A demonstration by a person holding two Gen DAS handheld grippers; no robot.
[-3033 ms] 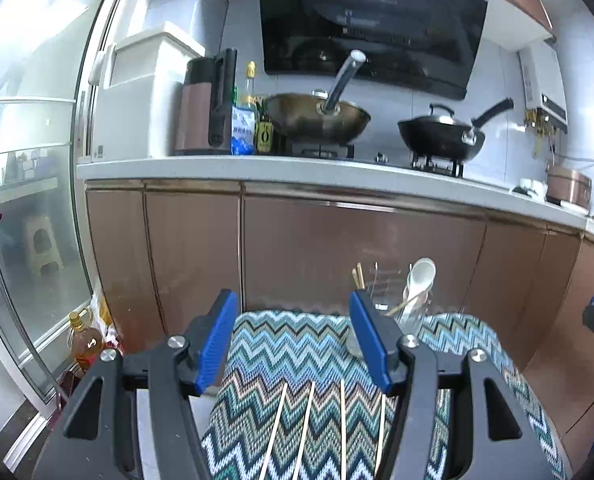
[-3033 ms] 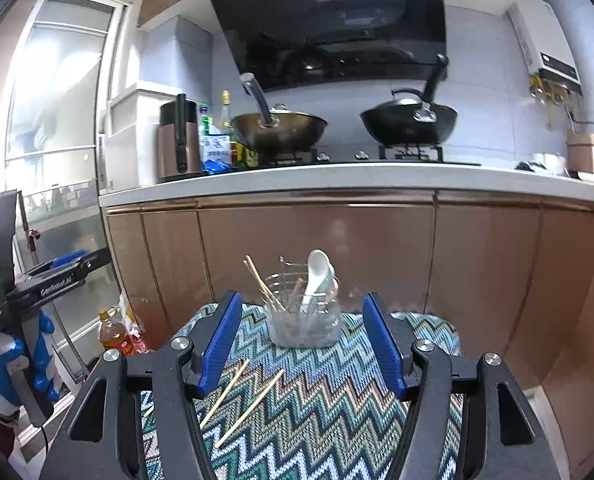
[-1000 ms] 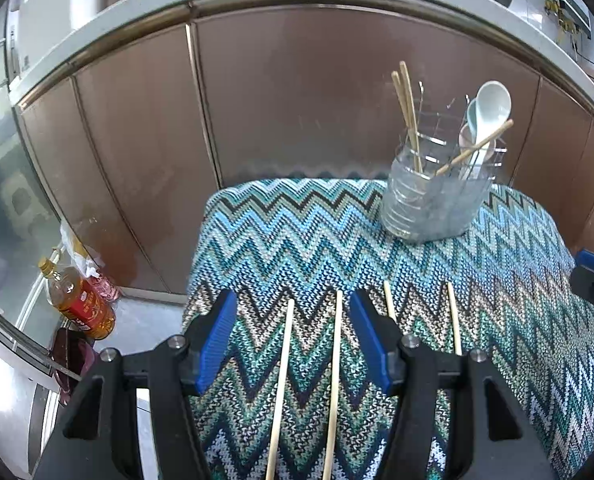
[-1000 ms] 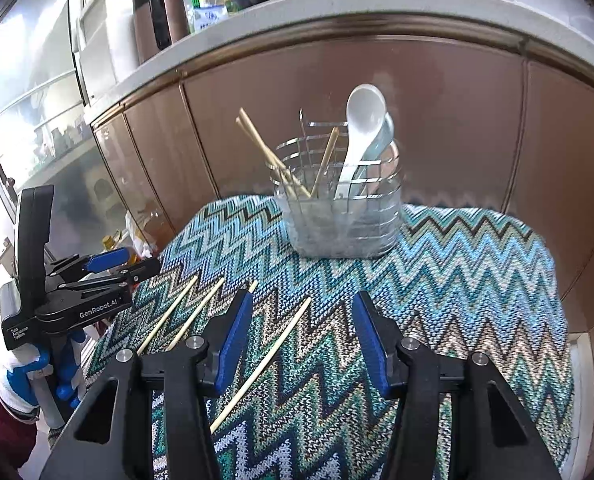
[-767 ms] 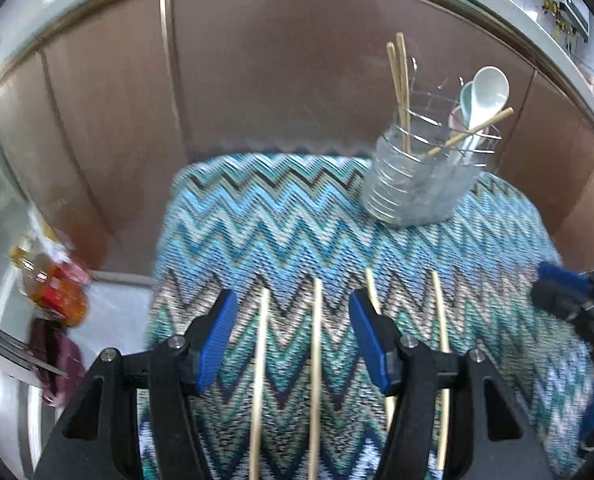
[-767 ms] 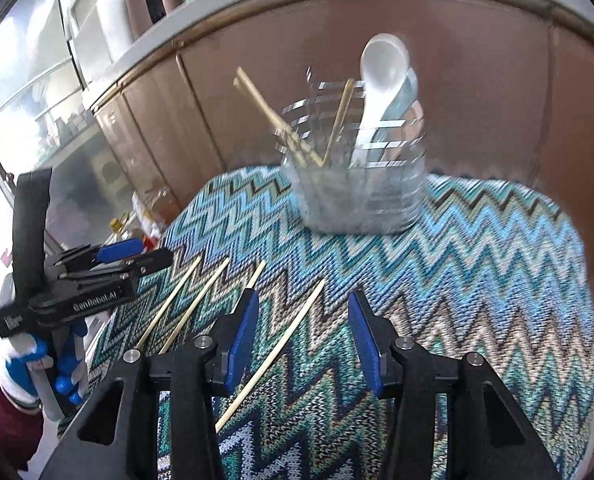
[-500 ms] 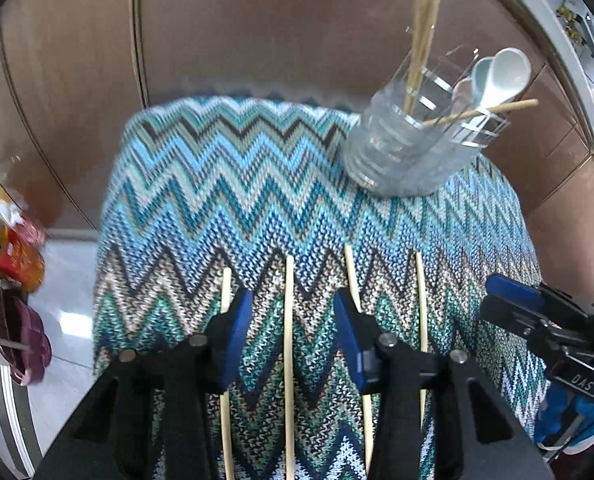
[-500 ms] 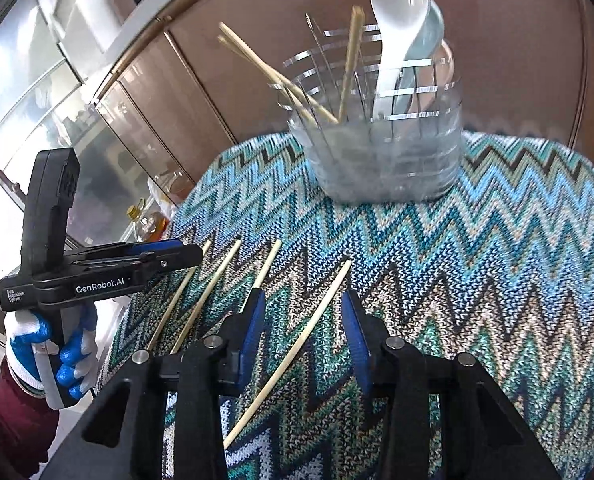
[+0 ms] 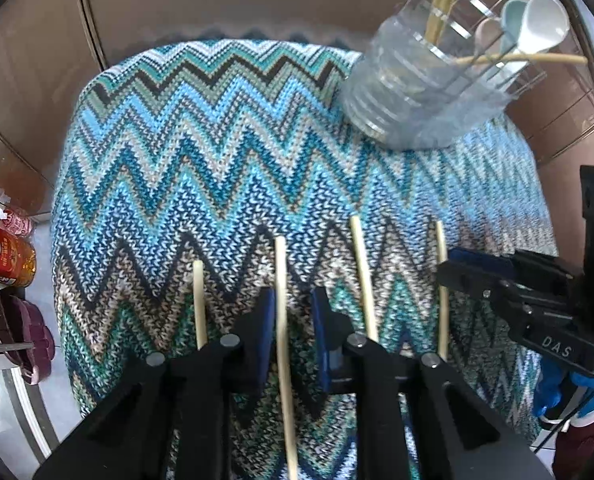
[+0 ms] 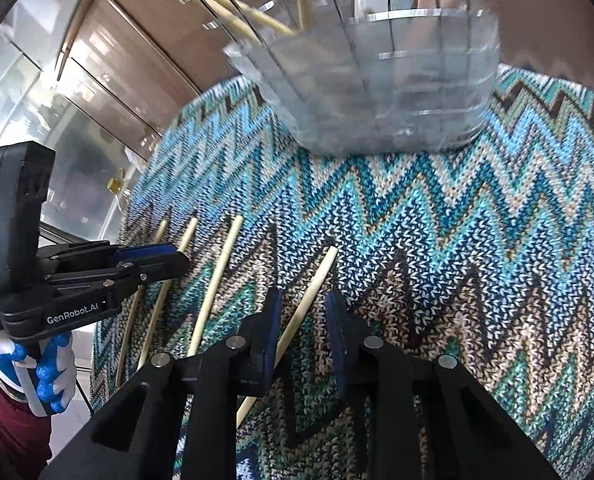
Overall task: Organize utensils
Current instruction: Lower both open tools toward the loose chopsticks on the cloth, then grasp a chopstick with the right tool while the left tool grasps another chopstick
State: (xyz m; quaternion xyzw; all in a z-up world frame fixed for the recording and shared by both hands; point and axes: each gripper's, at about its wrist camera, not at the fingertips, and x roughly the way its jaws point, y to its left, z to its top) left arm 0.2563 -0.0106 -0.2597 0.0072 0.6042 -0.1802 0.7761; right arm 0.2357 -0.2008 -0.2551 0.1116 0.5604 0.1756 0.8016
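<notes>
Several loose chopsticks lie side by side on the zigzag knit cloth [image 9: 217, 152]. My left gripper [image 9: 293, 300] points down at the cloth, its jaws closing around the second chopstick from the left [image 9: 280, 264], with a gap still showing on the right side. In the right wrist view my right gripper [image 10: 303, 304] is closing the same way over the rightmost chopstick [image 10: 321, 272], which runs slantwise between the pads. A clear utensil holder [image 9: 417, 112] at the far edge holds chopsticks and pale spoons [image 9: 545, 28].
Brown cabinet doors [image 9: 217, 0] rise just behind the cloth-covered surface. On the floor to the left stand an oil bottle [image 9: 5, 256] and purple slippers [image 9: 25, 340]. A gloved hand [image 10: 49, 376] holds the left tool. The cloth's edge drops off at left.
Both grippers have sunk and tipped down toward the cloth. Their jaws have narrowed from wide apart to close around one chopstick each. The holder now sits at the top of both views.
</notes>
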